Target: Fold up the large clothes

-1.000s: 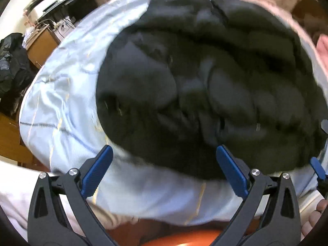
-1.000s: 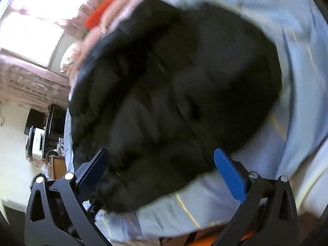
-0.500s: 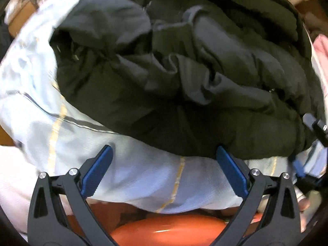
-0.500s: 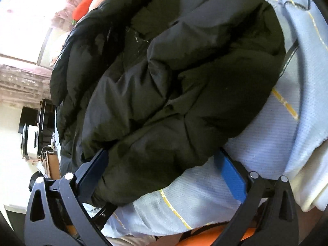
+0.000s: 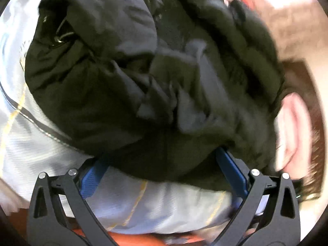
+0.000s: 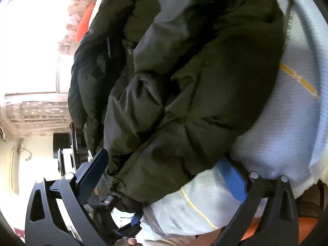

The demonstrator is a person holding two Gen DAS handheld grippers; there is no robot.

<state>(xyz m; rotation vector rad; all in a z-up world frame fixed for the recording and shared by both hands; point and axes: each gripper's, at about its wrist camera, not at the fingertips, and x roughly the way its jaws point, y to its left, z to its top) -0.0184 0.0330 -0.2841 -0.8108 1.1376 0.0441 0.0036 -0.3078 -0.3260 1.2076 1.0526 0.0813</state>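
A large black puffer jacket [image 5: 143, 71] lies bunched on a light blue blanket [image 5: 51, 164]; it also fills the right wrist view [image 6: 184, 102]. My left gripper [image 5: 162, 176] is open, its blue pads on either side of the jacket's near hem, which bulges between them. My right gripper [image 6: 164, 174] is open too, with the jacket's near edge lying between its fingers. The other gripper's blue tip [image 6: 135, 219] shows low in the right wrist view, under the jacket's edge.
The blanket has thin yellow stripes [image 6: 299, 80]. A pink cloth [image 5: 293, 129] lies at the right in the left wrist view. An orange surface [image 5: 133, 239] sits under the blanket's near edge. A bright window [image 6: 30, 51] and a printer [image 6: 65, 157] stand at the left.
Both grippers have moved in close to the jacket; its near hem, earlier beyond the fingertips, now lies between the fingers. The left view has swung to the right.
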